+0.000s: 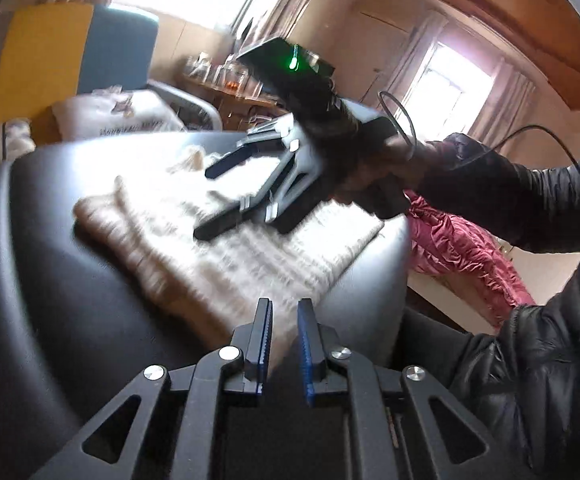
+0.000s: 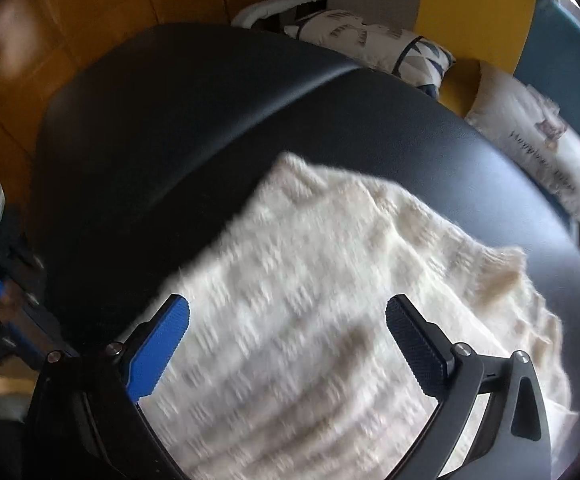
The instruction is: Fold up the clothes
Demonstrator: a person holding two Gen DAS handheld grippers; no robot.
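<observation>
Sweater lies beneath the right gripper, jaws wide apart; left gripper stands narrowly parted, empty.

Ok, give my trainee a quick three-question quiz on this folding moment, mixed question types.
1. True or false: the right tongs are spread wide over the cream knit sweater.
2. Is the sweater lying on (a) the black padded surface or (b) the wooden floor?
3. Are the left tongs gripping fabric?

Key: 1 true. 2 a. 3 No, a narrow empty gap shows between them.
</observation>
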